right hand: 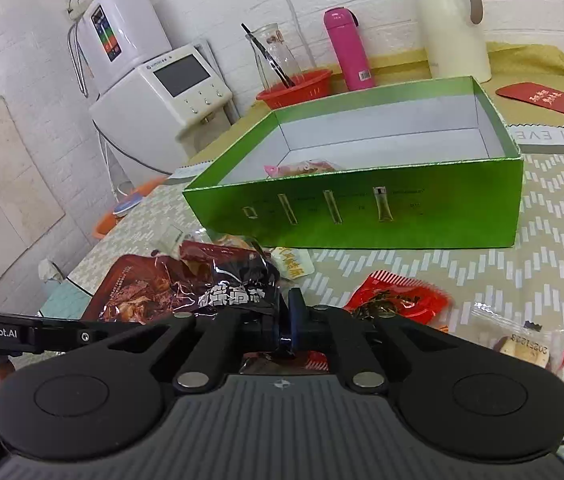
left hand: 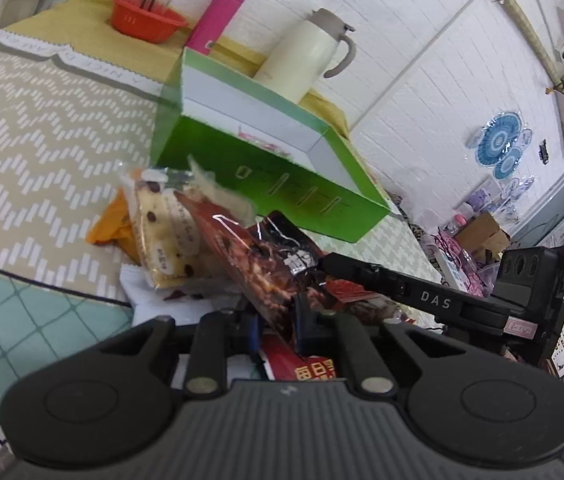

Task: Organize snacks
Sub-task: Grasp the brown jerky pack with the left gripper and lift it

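My left gripper (left hand: 275,320) is shut on a red-brown snack packet (left hand: 257,276) that stands up between its pads. My right gripper (right hand: 284,312) is shut on the edge of a black snack packet (right hand: 241,284) with white lettering. That black packet lies against the red-brown one (right hand: 133,292). In the left wrist view the right gripper (left hand: 326,260) reaches in from the right to the black packet (left hand: 290,244). Just beyond stands the open green box (right hand: 362,216), also seen tilted in the left wrist view (left hand: 282,184), with a pink snack (right hand: 302,168) inside.
A red packet (right hand: 398,296) and a clear biscuit packet (right hand: 522,344) lie to the right on the patterned tablecloth (right hand: 542,248). A chocolate-chip biscuit packet (left hand: 165,232) and an orange packet (left hand: 109,228) lie left. Behind the box: red basket (right hand: 298,88), pink bottle (right hand: 348,52), cream jug (right hand: 450,24).
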